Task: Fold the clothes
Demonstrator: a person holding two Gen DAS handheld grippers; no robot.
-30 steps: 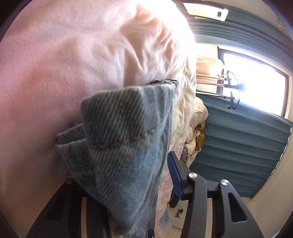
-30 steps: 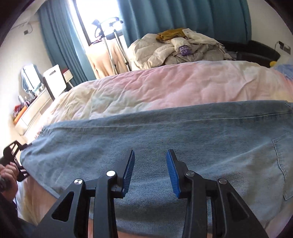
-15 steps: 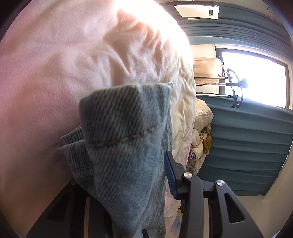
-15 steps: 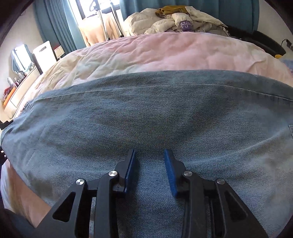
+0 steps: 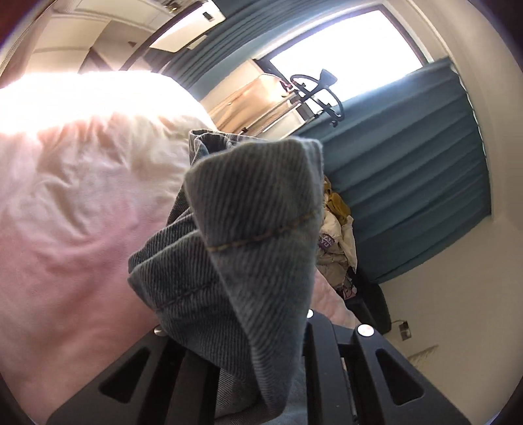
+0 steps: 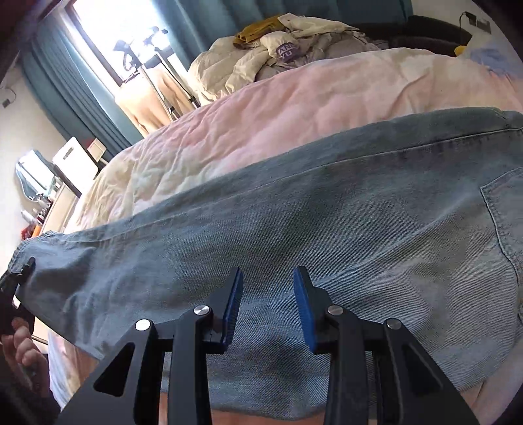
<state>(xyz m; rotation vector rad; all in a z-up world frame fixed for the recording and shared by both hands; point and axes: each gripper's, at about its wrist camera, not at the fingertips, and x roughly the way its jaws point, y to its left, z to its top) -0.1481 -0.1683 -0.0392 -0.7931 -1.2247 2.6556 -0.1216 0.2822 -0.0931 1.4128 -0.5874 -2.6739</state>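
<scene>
**Jeans hem pinched, leg stretched on the bed**

The left gripper [image 5: 261,353] has just been closing and now is clamped on the hem of the jeans [image 5: 255,235] (the cuff bunches up over its fingers). The right gripper [image 6: 268,307] hangs with jaws apart over the denim, not gripping it. The jeans lie across the pink quilt [image 6: 294,98]. Farther back is a clothes pile [image 6: 284,49], then teal curtains [image 5: 408,183].

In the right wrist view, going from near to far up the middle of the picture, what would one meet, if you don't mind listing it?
Right tool → jeans → pink quilt → pile of clothes → teal curtain.
</scene>
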